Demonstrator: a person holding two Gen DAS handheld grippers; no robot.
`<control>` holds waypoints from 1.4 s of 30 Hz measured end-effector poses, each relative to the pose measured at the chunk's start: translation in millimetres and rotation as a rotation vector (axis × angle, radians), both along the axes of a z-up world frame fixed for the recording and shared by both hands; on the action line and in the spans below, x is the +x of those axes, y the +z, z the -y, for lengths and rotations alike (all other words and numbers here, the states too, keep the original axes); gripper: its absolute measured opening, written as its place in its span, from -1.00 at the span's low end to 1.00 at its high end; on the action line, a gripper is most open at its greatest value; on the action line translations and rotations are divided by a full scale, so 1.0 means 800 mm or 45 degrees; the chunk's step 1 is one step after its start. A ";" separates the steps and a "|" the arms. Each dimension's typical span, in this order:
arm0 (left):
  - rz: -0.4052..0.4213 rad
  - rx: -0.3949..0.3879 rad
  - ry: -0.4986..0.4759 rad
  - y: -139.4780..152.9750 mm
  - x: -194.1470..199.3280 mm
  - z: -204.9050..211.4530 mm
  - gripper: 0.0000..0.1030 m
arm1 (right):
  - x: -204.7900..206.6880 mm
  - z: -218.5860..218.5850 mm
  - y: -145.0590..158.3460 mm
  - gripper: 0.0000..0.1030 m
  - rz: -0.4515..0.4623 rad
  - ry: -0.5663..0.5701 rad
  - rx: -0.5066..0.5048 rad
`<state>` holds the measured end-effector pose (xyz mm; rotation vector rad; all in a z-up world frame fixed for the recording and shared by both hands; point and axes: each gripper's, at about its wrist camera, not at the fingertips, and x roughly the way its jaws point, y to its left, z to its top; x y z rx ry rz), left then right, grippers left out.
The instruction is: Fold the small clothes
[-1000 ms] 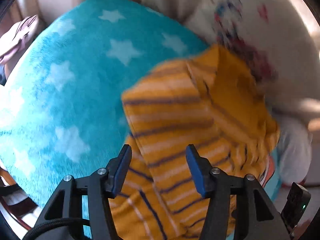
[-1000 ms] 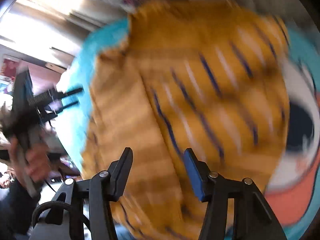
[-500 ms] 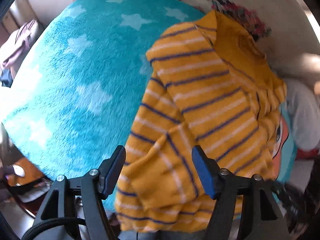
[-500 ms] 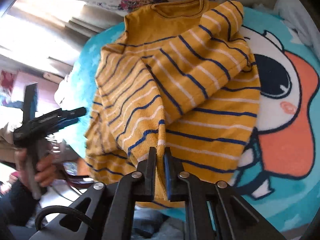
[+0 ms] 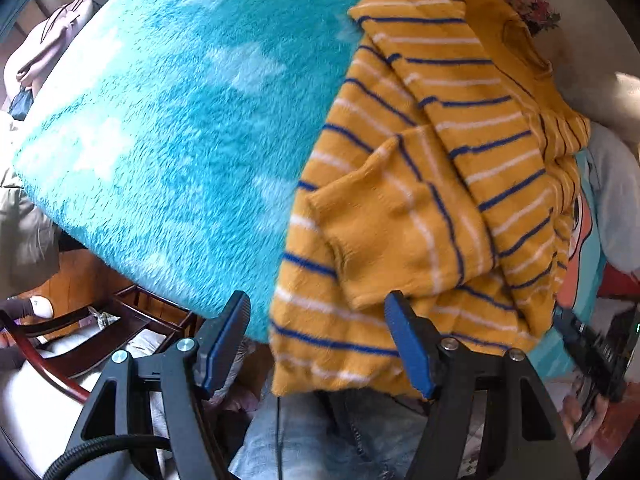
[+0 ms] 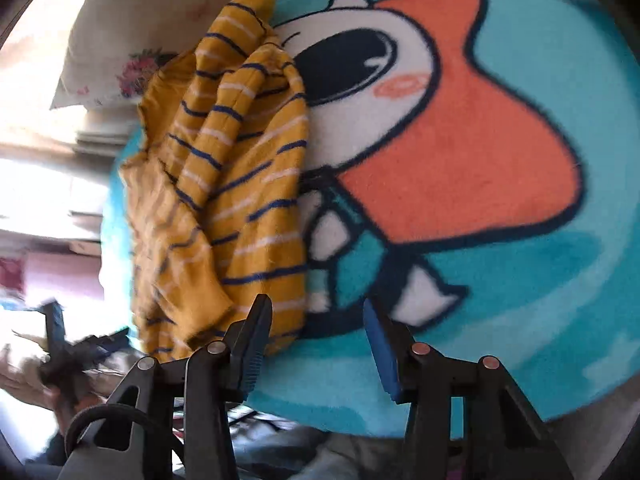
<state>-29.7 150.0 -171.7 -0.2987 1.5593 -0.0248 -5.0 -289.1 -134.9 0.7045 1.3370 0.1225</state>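
Note:
A small yellow sweater (image 5: 432, 184) with blue and white stripes lies on a turquoise fleece blanket (image 5: 168, 120), both sleeves folded over its body. Its hem hangs over the blanket's near edge. My left gripper (image 5: 320, 344) is open and empty just in front of the hem. In the right wrist view the sweater (image 6: 228, 200) lies to the left, beside the blanket's cartoon print (image 6: 460, 152). My right gripper (image 6: 316, 348) is open and empty over the blanket, just right of the sweater's lower corner. Each gripper shows blurred at the edge of the other's view.
A floral pillow (image 6: 132, 68) lies beyond the sweater's collar. A dark wooden chair (image 5: 92, 344) stands below the blanket's left edge. A pink bag (image 5: 52, 52) is at the far left. The person's jeans (image 5: 320, 440) are beneath the left gripper.
My right gripper was shut on a sleeve cuff half a second ago; it has opened, let go and swung right over the blanket. My left gripper drew back toward the hem, still open.

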 end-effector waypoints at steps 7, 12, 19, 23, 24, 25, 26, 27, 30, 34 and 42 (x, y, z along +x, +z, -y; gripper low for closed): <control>-0.107 -0.088 -0.035 -0.034 -0.065 -0.006 0.34 | 0.003 -0.042 -0.039 0.02 0.000 0.089 0.198; -0.125 -0.159 0.008 -0.059 -0.082 -0.010 -0.01 | -0.011 -0.069 -0.048 -0.74 -0.057 0.115 0.157; -0.042 -0.156 -0.066 -0.013 -0.084 -0.009 -0.87 | -0.001 -0.086 0.055 -0.87 0.022 0.240 0.009; 0.027 -0.011 -0.164 0.000 -0.090 -0.019 -0.85 | -0.015 -0.090 0.087 -0.97 -0.082 0.350 -0.241; 0.020 0.020 -0.181 -0.002 -0.085 -0.015 -0.82 | -0.018 -0.090 0.071 -0.97 -0.130 0.374 -0.241; -0.007 0.025 -0.185 -0.013 -0.087 -0.014 -0.74 | -0.022 -0.090 0.049 -0.96 -0.167 0.391 -0.292; -0.049 0.017 -0.178 -0.024 -0.089 -0.012 -0.67 | -0.023 -0.089 0.035 -0.91 -0.171 0.380 -0.317; -0.063 0.010 -0.185 -0.029 -0.094 -0.010 -0.61 | -0.026 -0.087 0.025 -0.89 -0.167 0.356 -0.279; -0.020 0.073 -0.277 -0.033 -0.115 -0.003 -0.01 | -0.030 -0.092 0.020 0.13 -0.121 0.284 -0.140; -0.021 0.147 -0.277 -0.044 -0.135 -0.006 0.11 | -0.028 -0.132 0.002 0.32 -0.117 0.362 -0.083; -0.075 0.118 -0.273 -0.062 -0.128 -0.001 -0.62 | -0.024 -0.184 -0.021 -0.86 -0.210 0.471 -0.263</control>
